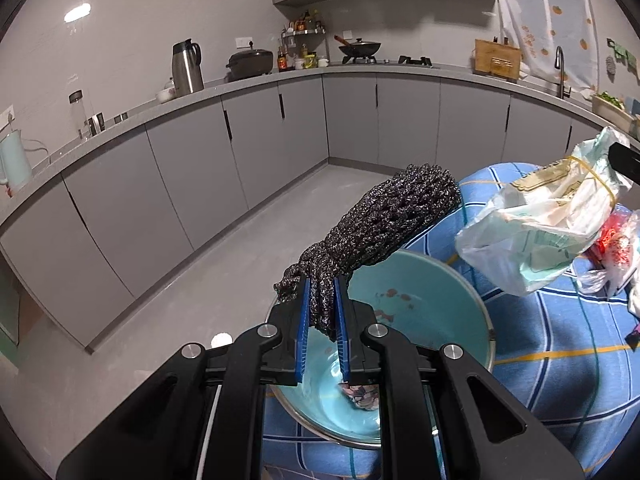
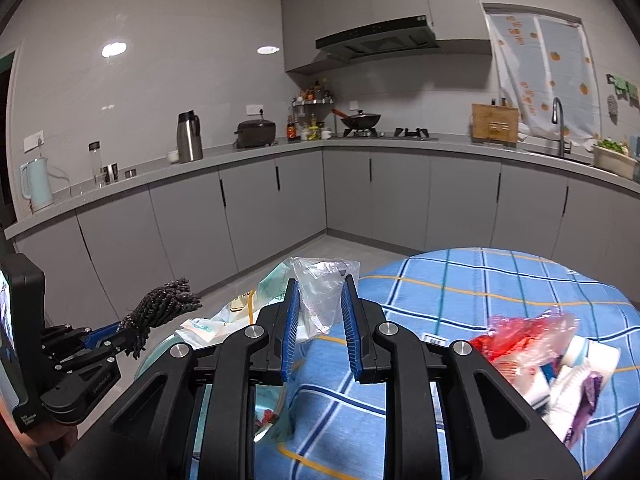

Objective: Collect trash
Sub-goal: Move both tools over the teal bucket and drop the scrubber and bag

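rough knitted dark cloth (image 1: 384, 220), crinkly glossy plastic bag (image 1: 536, 224), smooth glazed teal bowl (image 1: 440, 292).

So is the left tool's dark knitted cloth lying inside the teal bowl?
No, the left tool holds the dark knitted cloth raised above the teal bowl.

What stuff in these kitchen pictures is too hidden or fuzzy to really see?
- Bottom of the teal bowl, left wrist view: the left gripper and its dark knitted cloth cover it.
- Inside the white plastic bag, left wrist view: crumpled plastic hides the contents.
- Trash pile, right wrist view: blurred and cut off by the frame edge.
- Bottles on the spice rack, right wrist view: too small to read.
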`<state>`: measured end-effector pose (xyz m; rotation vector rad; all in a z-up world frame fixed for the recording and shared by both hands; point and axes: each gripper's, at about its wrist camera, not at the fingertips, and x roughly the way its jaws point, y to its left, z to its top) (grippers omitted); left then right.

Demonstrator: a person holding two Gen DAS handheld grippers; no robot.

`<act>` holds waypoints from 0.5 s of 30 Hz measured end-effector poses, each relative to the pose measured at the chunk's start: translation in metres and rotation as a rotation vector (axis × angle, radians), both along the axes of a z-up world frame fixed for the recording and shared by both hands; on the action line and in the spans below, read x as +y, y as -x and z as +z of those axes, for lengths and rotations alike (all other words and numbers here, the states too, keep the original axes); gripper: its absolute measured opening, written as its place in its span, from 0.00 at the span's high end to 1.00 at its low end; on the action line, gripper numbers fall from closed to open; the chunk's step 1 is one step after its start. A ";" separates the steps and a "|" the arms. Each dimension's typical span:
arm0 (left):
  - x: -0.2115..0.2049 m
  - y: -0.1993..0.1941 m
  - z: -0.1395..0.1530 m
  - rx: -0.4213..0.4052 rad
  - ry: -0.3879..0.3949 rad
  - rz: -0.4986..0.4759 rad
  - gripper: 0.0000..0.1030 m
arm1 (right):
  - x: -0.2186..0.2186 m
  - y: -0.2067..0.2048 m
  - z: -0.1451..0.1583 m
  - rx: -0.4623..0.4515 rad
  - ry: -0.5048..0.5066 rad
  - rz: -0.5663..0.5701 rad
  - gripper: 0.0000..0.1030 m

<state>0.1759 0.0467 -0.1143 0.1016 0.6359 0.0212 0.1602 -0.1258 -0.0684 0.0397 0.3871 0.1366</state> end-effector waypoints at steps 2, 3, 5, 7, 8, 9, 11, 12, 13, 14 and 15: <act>0.001 -0.002 -0.004 0.009 0.003 0.006 0.88 | 0.006 -0.005 -0.004 0.008 0.005 0.010 0.79; 0.001 -0.004 -0.005 0.013 0.003 0.006 0.88 | 0.008 -0.006 -0.005 0.011 0.007 0.014 0.79; 0.003 -0.006 -0.010 0.024 0.008 0.008 0.88 | 0.013 -0.013 -0.007 0.021 0.012 0.022 0.79; 0.004 -0.009 -0.014 0.033 0.010 0.008 0.88 | 0.016 -0.016 -0.012 0.030 0.015 0.027 0.79; 0.004 -0.010 -0.016 0.037 0.010 0.008 0.88 | 0.018 -0.017 -0.014 0.034 0.016 0.029 0.79; 0.005 -0.012 -0.018 0.041 0.009 0.009 0.88 | 0.020 -0.020 -0.016 0.040 0.017 0.032 0.79; 0.005 -0.015 -0.022 0.052 0.008 0.009 0.88 | 0.025 -0.023 -0.020 0.047 0.022 0.038 0.79; 0.006 -0.015 -0.024 0.057 0.008 0.010 0.88 | 0.028 -0.025 -0.023 0.053 0.024 0.044 0.79; 0.007 -0.017 -0.027 0.063 0.010 0.011 0.88 | 0.030 -0.027 -0.025 0.058 0.028 0.049 0.79; 0.008 -0.019 -0.028 0.067 0.011 0.012 0.88 | 0.033 -0.029 -0.028 0.063 0.030 0.053 0.79; 0.008 -0.020 -0.031 0.074 0.012 0.013 0.88 | 0.034 -0.030 -0.030 0.066 0.031 0.055 0.79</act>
